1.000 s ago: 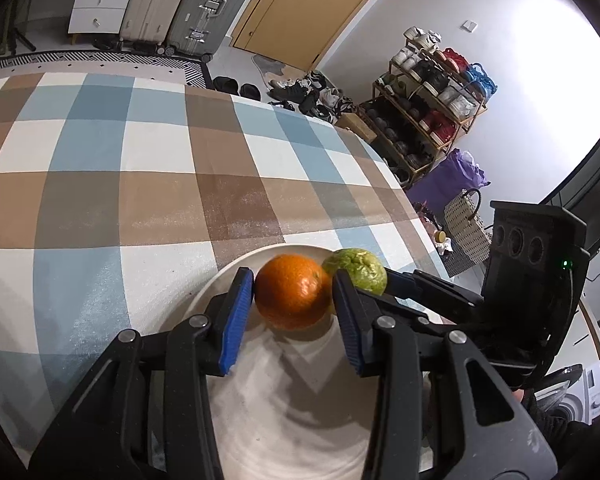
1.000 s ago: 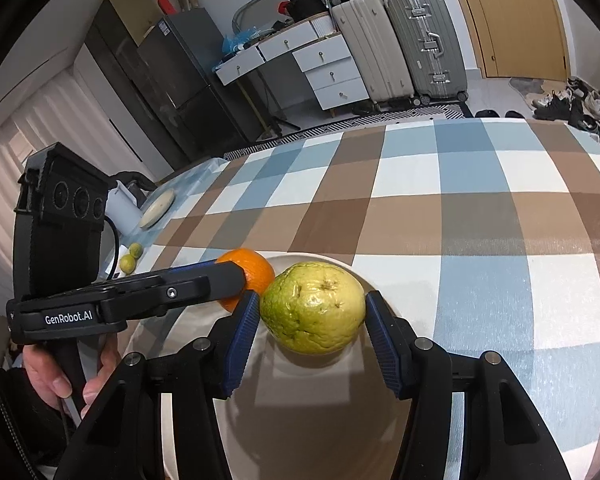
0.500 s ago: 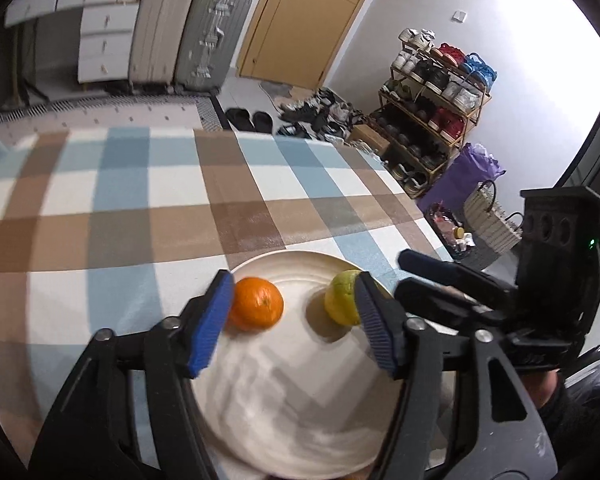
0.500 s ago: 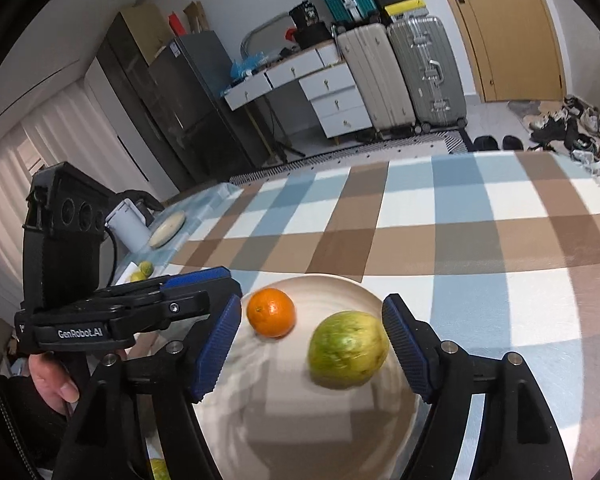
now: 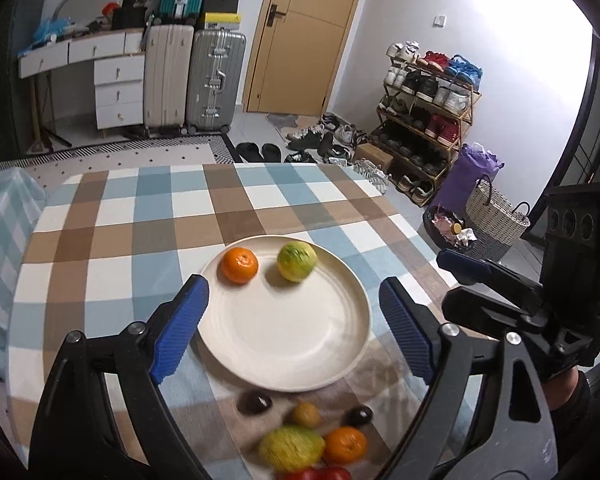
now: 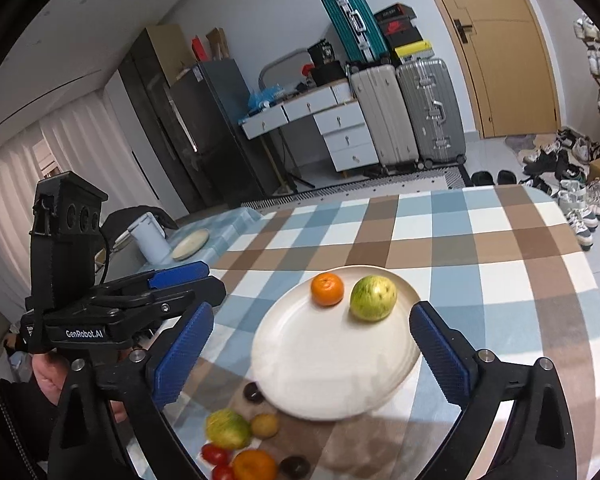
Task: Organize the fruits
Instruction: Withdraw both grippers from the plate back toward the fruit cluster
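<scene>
A white plate [image 5: 300,344] lies on the checked tablecloth, also seen in the right wrist view [image 6: 320,368]. On its far side sit an orange [image 5: 239,265] [image 6: 327,289] and a yellow-green fruit [image 5: 297,261] [image 6: 373,298], apart from each other. My left gripper [image 5: 296,332] is open and empty, raised above the plate's near part. My right gripper [image 6: 312,356] is open and empty, also raised above the plate. Loose fruits lie in front of the plate: a green-yellow fruit [image 5: 291,448], an orange [image 5: 345,445], dark round fruits [image 5: 254,402], and red tomatoes [image 6: 214,454].
The table's far edge [image 5: 260,165] and right edge [image 5: 420,236] drop to the floor. A white jug [image 6: 150,236] and a small plate [image 6: 190,239] stand on a side surface to the left. Suitcases, drawers, a shoe rack and baskets are beyond the table.
Both grippers opened, let go of the orange and the yellow-green fruit on the plate, and pulled back and up. The loose fruits in front of the plate came into view.
</scene>
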{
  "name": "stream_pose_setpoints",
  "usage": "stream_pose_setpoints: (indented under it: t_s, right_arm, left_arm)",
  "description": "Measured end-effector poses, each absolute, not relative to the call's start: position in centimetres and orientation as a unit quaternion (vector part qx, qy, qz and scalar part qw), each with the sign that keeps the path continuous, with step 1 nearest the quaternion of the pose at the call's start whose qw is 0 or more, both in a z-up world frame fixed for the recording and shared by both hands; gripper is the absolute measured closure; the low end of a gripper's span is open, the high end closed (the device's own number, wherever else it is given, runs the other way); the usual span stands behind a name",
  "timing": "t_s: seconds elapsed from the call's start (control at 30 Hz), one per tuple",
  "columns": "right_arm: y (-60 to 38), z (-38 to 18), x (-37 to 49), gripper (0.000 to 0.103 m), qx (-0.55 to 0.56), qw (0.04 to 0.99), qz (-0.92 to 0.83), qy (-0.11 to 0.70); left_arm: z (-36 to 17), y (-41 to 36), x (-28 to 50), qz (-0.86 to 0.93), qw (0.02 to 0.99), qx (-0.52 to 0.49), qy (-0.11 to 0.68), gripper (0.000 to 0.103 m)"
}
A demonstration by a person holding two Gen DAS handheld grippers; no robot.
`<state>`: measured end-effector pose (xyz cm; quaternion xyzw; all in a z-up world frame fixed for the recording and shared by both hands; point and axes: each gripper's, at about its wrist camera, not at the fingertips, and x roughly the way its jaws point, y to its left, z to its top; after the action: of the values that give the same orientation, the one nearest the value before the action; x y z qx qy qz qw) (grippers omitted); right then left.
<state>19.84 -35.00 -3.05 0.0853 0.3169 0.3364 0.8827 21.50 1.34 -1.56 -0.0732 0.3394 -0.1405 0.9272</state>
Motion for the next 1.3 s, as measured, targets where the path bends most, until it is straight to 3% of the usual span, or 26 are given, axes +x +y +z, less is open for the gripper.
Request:
stream_pose_setpoints:
  t_s: [0.07, 0.33, 0.67, 0.9, 1.3]
  right_arm:
    - [-35.3, -2.6, 18.2, 0.001, 0.086, 0.885, 0.337, 0.310]
    - [-36.4, -1.7, 12.5, 0.000, 0.078, 0.892, 0.333, 0.296]
    - [-36.1, -6.6, 6.8, 0.000, 0.054, 0.874, 0.332, 0.349]
    - [-35.7, -9.4, 3.9, 0.000, 0.052, 0.868, 0.322, 0.375]
    - [-32.6, -11.7, 1.0, 0.000, 0.029, 0.854, 0.333, 0.399]
  left_arm:
    - [-0.9, 1.0, 19.6, -0.140, 0.930, -0.073, 0.333, 0.001]
    - [-0.1, 0.2, 11.4, -0.098, 0.946, -0.078, 0.300, 0.001]
    - [-6.0, 0.7, 2.8, -0.050, 0.942, -0.098, 0.317, 0.001]
    - [-10.1, 2.0, 1.0, -0.042, 0.927, -0.133, 0.348, 0.001]
    - [-12.4, 4.1, 0.2, -0.036, 0.920, -0.147, 0.361, 0.001]
